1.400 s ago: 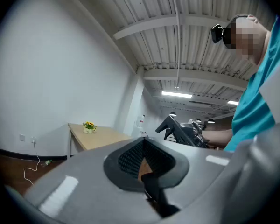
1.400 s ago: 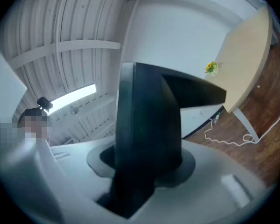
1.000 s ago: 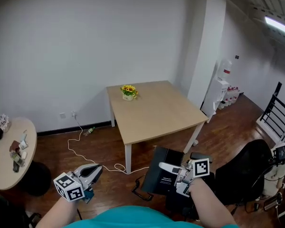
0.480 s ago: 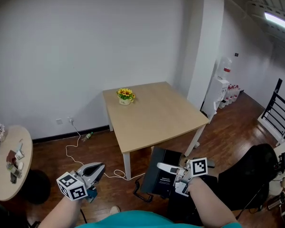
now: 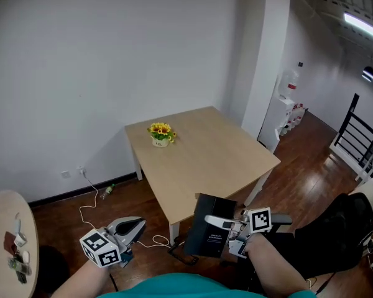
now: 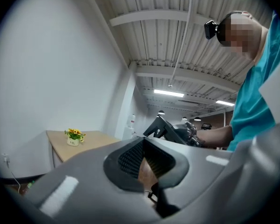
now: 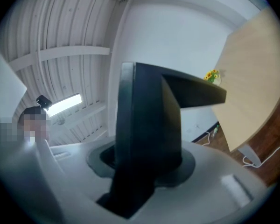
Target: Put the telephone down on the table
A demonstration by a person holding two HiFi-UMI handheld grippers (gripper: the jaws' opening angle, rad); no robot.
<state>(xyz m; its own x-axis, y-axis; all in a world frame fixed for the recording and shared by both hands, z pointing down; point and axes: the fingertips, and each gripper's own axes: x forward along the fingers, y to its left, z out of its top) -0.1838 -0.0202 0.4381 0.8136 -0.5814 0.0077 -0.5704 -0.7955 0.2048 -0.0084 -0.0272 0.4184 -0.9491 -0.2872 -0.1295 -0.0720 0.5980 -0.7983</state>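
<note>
The telephone (image 5: 206, 231) is a black, flat, wedge-shaped set, held low in front of me over the wooden floor. My right gripper (image 5: 212, 221) is shut on it, and in the right gripper view the telephone (image 7: 148, 139) stands up between the jaws and hides most of the scene. The light wooden table (image 5: 205, 149) is ahead, its near corner just beyond the telephone. A small pot of yellow flowers (image 5: 160, 133) sits at the table's far left. My left gripper (image 5: 135, 224) hangs low at the left, its jaws together with nothing in them.
A round side table (image 5: 5, 244) with small items is at the far left. A white cable (image 5: 89, 205) trails on the floor under the table. A black chair (image 5: 337, 227) is at my right. A column (image 5: 261, 61) and a water dispenser (image 5: 287, 95) stand behind the table.
I have walked closer to the table and it now looms larger. Both grippers came forward with me. The round side table has slid toward the left edge. The grip on the telephone is unchanged.
</note>
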